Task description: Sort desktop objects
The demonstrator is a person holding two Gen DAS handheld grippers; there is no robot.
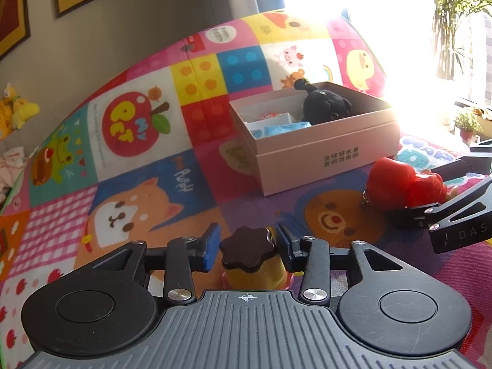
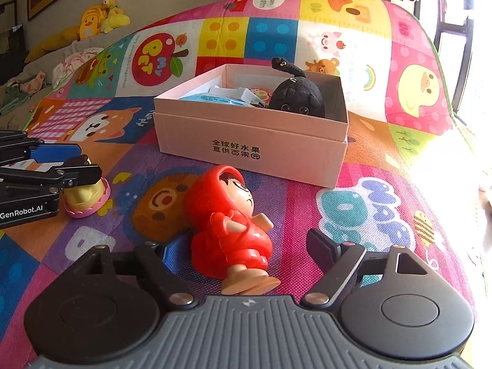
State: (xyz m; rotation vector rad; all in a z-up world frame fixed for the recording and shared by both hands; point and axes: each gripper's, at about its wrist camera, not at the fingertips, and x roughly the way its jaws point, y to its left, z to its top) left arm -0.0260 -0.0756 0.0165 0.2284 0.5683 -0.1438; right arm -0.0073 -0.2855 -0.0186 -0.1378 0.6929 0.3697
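Observation:
A pudding-shaped toy [image 1: 249, 264] with a brown flower-like top and a pink base stands on the colourful play mat [image 1: 129, 166]. My left gripper [image 1: 249, 246] is shut on it, a blue pad on each side of the top; the right wrist view shows this same left gripper [image 2: 80, 161] at the left edge. A red hooded figure [image 2: 233, 224] lies on its back on the mat. My right gripper [image 2: 246, 249] straddles it, open, the right finger clear of it. An open pink box [image 2: 246, 141] behind holds a black plush [image 2: 295, 95].
The pink box [image 1: 323, 153] also holds a blue packet [image 2: 209, 98] and a white item [image 2: 243, 93]. Yellow plush toys [image 2: 95, 18] lie on a sofa at the back left. A glaring window and potted plants [image 1: 467, 123] are at the right.

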